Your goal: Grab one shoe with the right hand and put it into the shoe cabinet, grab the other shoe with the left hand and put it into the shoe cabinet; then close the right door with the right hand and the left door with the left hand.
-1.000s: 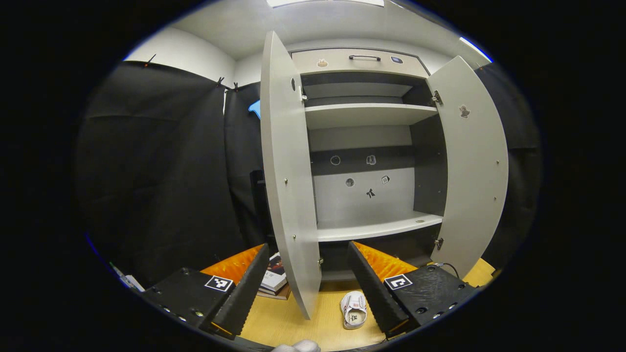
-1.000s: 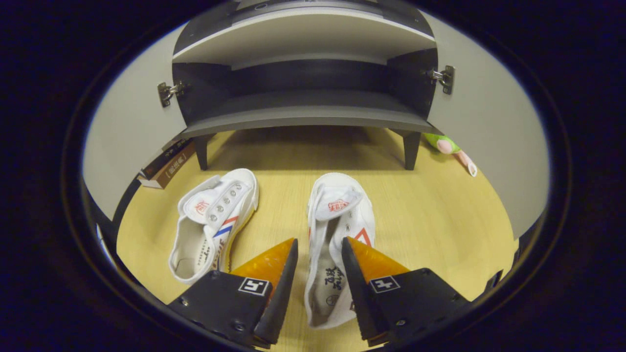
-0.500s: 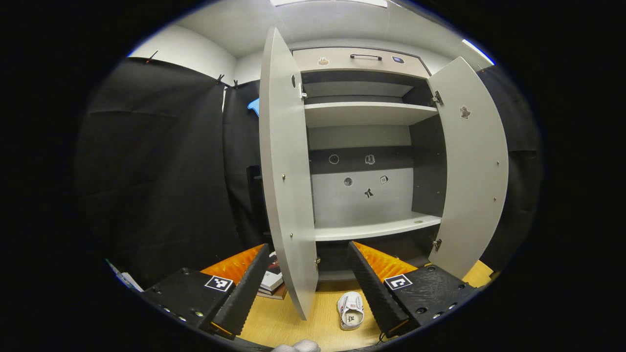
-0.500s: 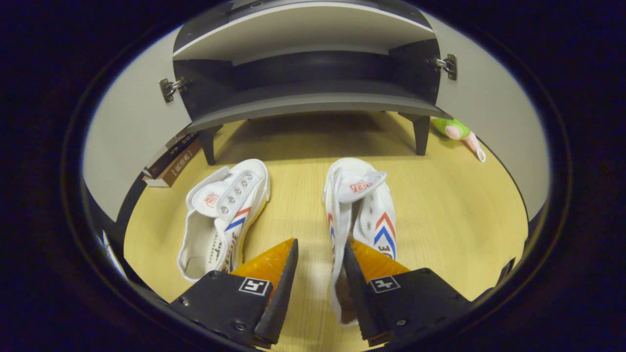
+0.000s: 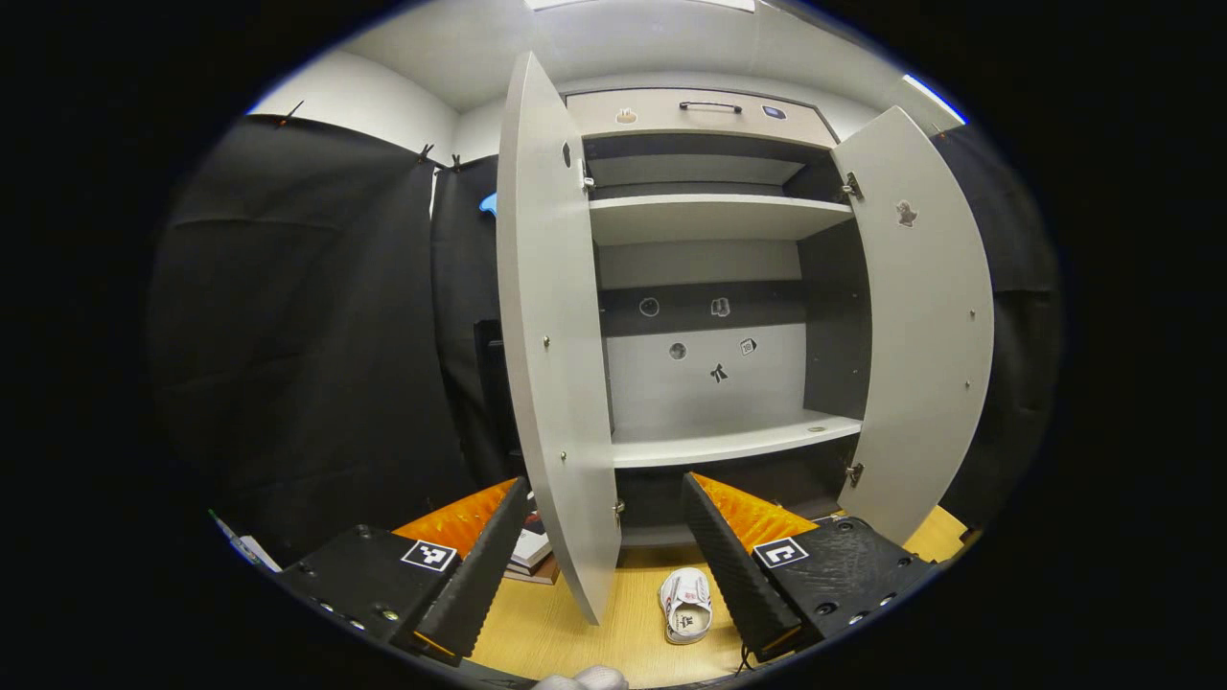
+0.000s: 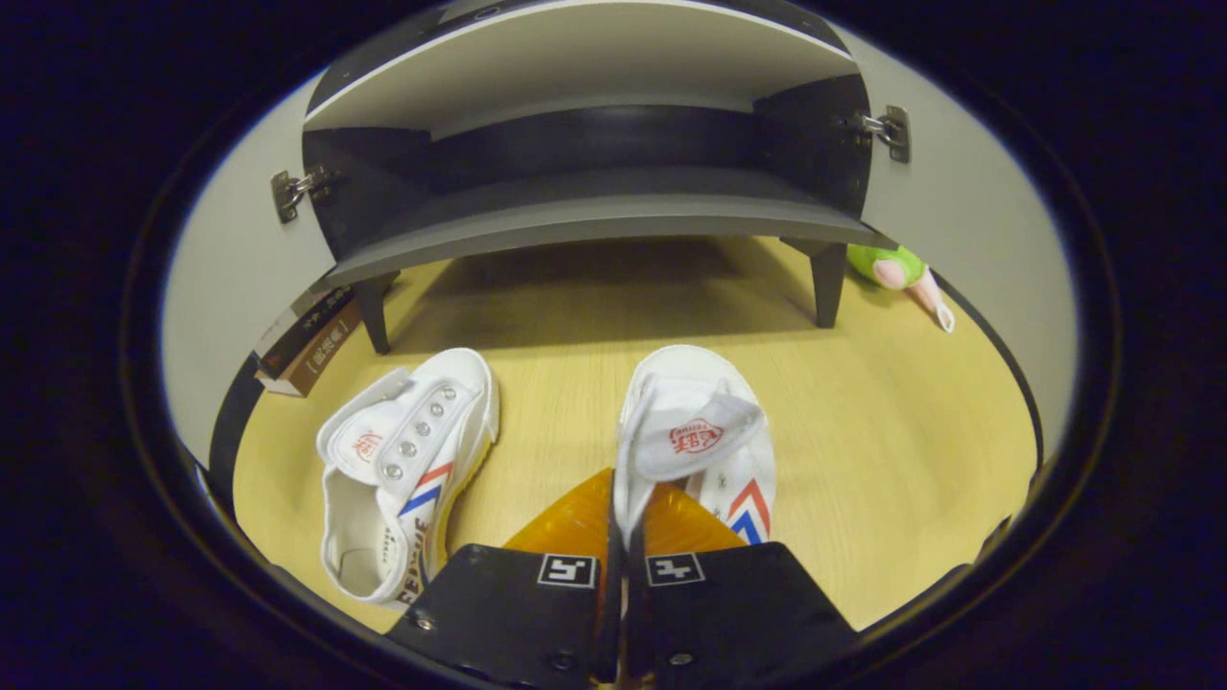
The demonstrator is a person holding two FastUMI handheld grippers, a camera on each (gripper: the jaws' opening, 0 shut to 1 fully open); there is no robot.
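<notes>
- Canvas of the right-hand shoe (image 6: 695, 436) was pinched at its inner side wall between the fingers of the right gripper (image 6: 621, 517), which stood closed down to a narrow slit; gripping the thin wall near the opening gave both fingers a purchase that the broad upper would not.
- White, with a strap across the top, this shoe pointed toe-first toward the shoe cabinet (image 6: 594, 206); whether its sole was in contact with the wooden floor (image 6: 891, 431) could not be determined.
- Just beside it on the left lay the other shoe (image 6: 403, 470), on the floor and apart from either gripper, angled slightly outward.
- Ahead of both shoes stood the cabinet's bottom compartment, raised on short legs, with no shoe inside it.
- In the left gripper view, the left gripper (image 5: 604, 556) was held wide open and gripped nothing, positioned back from the cabinet, judged to be waiting for its turn.
- Both doors, the left door (image 5: 551, 364) and the right door (image 5: 925, 326), stood swung outward, leaving the shelves accessible for loading.
- A stack of books (image 6: 307, 335) and a soft toy (image 6: 896, 278) lay at the cabinet's sides, well apart from the shoes.
</notes>
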